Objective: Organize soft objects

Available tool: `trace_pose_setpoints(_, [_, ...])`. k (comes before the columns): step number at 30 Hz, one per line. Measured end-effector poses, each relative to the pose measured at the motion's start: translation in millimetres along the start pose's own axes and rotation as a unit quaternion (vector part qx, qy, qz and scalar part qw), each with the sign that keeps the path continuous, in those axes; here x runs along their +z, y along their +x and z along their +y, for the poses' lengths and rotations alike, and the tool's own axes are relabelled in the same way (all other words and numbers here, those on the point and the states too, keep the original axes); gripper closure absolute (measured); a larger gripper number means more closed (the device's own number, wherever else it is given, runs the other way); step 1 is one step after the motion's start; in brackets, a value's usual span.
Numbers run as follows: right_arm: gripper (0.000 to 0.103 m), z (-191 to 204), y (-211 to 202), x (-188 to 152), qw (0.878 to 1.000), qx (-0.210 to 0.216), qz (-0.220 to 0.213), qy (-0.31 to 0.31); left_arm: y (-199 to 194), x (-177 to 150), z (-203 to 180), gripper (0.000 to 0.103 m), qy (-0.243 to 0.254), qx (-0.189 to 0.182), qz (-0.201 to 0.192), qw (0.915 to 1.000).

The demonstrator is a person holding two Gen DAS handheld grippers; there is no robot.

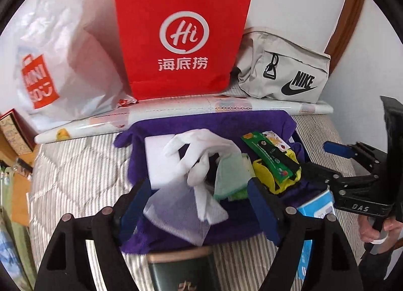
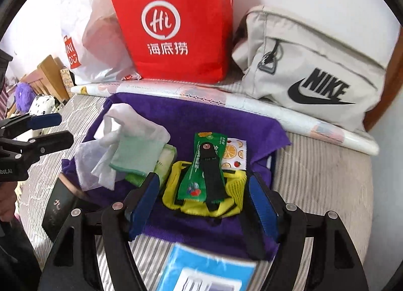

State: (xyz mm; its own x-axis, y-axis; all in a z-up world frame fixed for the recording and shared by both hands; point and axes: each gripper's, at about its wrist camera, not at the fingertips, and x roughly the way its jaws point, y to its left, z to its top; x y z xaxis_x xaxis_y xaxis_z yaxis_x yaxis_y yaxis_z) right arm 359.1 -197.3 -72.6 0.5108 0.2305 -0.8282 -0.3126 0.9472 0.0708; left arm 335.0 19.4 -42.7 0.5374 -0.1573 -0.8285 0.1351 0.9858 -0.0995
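Observation:
A purple cloth (image 1: 191, 124) (image 2: 201, 119) lies spread on a striped quilt with soft items piled on it. On it are a white glove (image 1: 201, 150) (image 2: 126, 124), a pale green cloth (image 1: 229, 175) (image 2: 136, 152), a see-through mesh pouch (image 1: 176, 213) and a yellow mesh piece (image 2: 176, 190). A green sachet (image 2: 204, 165) with a black strap lies across the yellow piece. My left gripper (image 1: 200, 205) hangs open above the pouch and glove, its pads clear of them. My right gripper (image 2: 204, 203) is open over the yellow piece, touching nothing.
Along the wall stand a red paper bag (image 1: 181, 34), a white plastic bag (image 1: 58, 59) and a grey Nike pouch (image 1: 284, 72), behind a printed paper roll (image 1: 176, 114). A dark green box (image 1: 181, 270) and a blue box (image 2: 206, 270) sit at the cloth's near edge.

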Motion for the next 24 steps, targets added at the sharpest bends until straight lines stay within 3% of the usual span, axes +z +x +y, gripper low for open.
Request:
trace_pose_setpoints(3, [0.019,3,-20,-7,1.000,-0.003,-0.013,0.012,-14,-13,-1,0.020,-0.008,0.008,-0.006,0.9999])
trace_pose_setpoints(7, [0.013,7,-48,-22,0.999,-0.013,-0.025,0.024,-32,-33,-6,0.019,-0.009,0.014,-0.005,0.9998])
trace_pose_setpoints(18, [0.007,29,-120,-84,0.997,-0.037,-0.052,0.046,-97,-89,-25,0.018,-0.026,0.022,-0.043,0.9985])
trace_pose_setpoints(24, [0.007,36,-158,-123,0.992,-0.052,-0.080,0.087,-133,-127,-44,0.018,-0.010,0.049,-0.071,0.9962])
